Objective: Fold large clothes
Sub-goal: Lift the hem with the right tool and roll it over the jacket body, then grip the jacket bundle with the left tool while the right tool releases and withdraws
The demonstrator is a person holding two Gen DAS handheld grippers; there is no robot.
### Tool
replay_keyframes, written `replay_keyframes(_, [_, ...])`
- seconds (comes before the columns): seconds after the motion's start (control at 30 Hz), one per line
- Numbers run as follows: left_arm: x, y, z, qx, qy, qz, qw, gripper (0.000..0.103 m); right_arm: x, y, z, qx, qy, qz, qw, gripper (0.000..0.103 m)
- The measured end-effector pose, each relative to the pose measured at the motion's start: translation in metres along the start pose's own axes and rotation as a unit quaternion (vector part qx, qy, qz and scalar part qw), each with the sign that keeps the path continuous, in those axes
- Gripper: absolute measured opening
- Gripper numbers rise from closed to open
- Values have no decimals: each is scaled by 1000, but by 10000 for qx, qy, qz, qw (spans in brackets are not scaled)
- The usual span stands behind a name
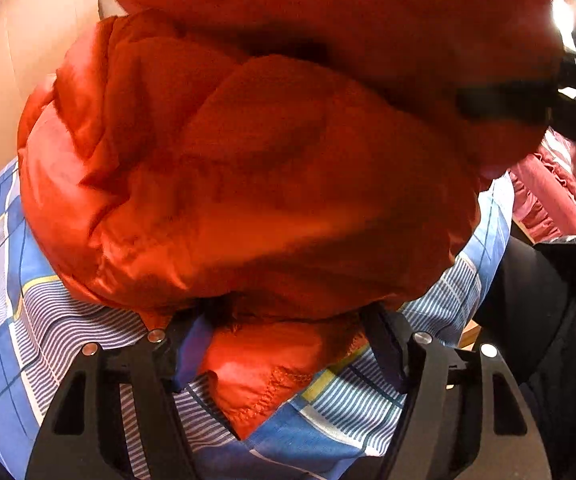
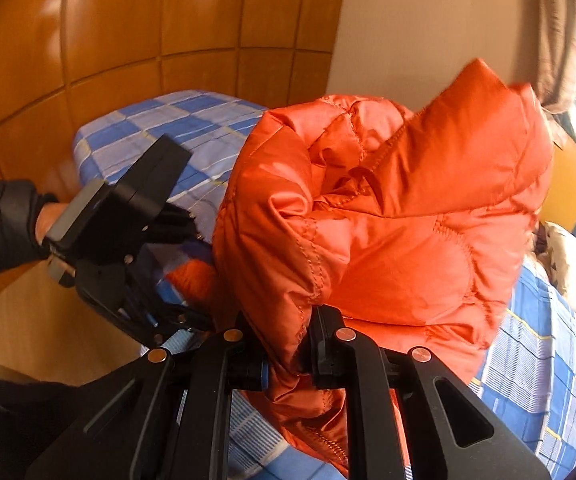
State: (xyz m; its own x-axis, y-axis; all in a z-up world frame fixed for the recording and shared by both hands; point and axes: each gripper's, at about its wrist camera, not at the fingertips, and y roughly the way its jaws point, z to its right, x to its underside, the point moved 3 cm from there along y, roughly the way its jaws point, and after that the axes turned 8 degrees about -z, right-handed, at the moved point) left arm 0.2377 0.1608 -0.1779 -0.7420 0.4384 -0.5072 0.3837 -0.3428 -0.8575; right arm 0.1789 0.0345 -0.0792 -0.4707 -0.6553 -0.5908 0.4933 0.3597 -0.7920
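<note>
Left wrist view: your left gripper [image 1: 288, 356] points down at the bed, jaws spread, an edge of the orange quilted jacket [image 1: 248, 160] lying between the fingers [image 1: 384, 350] without being pinched; the jacket bulks in a puffy heap on the blue checked bedsheet [image 1: 40, 320]. Right wrist view: your right gripper [image 2: 288, 360] is clamped tight on a bunched fold of the jacket [image 2: 388, 220], lifting it above the sheet [image 2: 540, 360]; your left gripper [image 2: 176, 304] shows at left, held by a hand [image 2: 48, 216] in a black sleeve [image 2: 0, 224].
</note>
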Motion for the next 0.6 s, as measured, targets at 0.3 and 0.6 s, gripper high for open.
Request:
replay_keyframes(0.3, [14,-14,-16,156,-353,205,9990,65,8,34,-12,-340,-18,-228,9992,13])
replay_keyframes(0.6, [26,-37,-27,334,-639,293,9970,58,15,45,-9,-575,150,-300,9978,13])
